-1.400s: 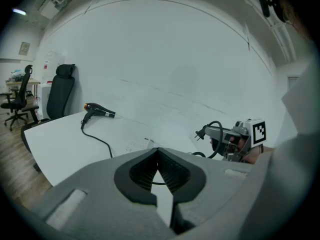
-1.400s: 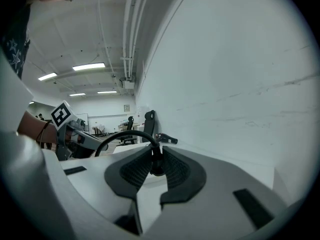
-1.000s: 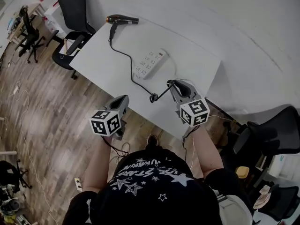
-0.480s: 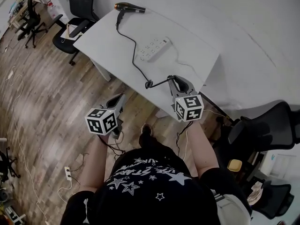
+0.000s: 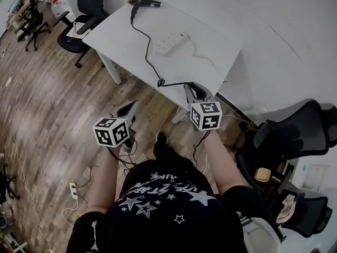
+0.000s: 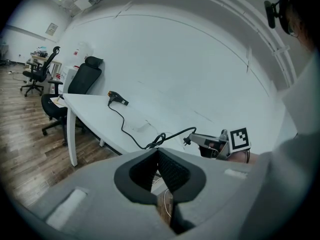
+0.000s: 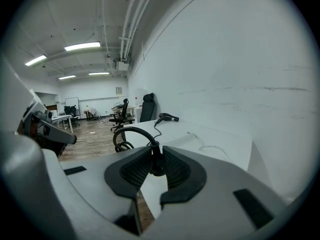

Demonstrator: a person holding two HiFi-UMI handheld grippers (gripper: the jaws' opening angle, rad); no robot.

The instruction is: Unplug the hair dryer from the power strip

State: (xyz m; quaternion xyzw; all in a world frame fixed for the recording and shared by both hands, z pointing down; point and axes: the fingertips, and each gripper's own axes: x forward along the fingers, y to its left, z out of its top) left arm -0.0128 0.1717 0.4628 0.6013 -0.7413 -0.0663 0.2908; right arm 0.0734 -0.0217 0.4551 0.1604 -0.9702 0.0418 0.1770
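The black hair dryer (image 5: 143,1) lies at the far end of the white table (image 5: 210,62). Its black cord (image 5: 146,57) runs past the white power strip (image 5: 168,42) to the table's near edge. My right gripper (image 5: 188,87) is shut on the cord's plug (image 7: 152,160), held in the air off the table, away from the strip. The left gripper view shows the plug (image 6: 188,140) at the right gripper's tip, prongs free. My left gripper (image 5: 134,106) hangs over the wooden floor left of the table, shut with nothing in it.
Black office chairs stand beyond the table's far left corner (image 5: 87,7) and at my right (image 5: 287,136). Cables (image 5: 18,96) trail over the wooden floor (image 5: 47,104). A white wall (image 5: 284,30) runs behind the table.
Both grippers have drawn back from the table. The right one carried the plug off past the near edge, and the cord now stretches out over that edge.
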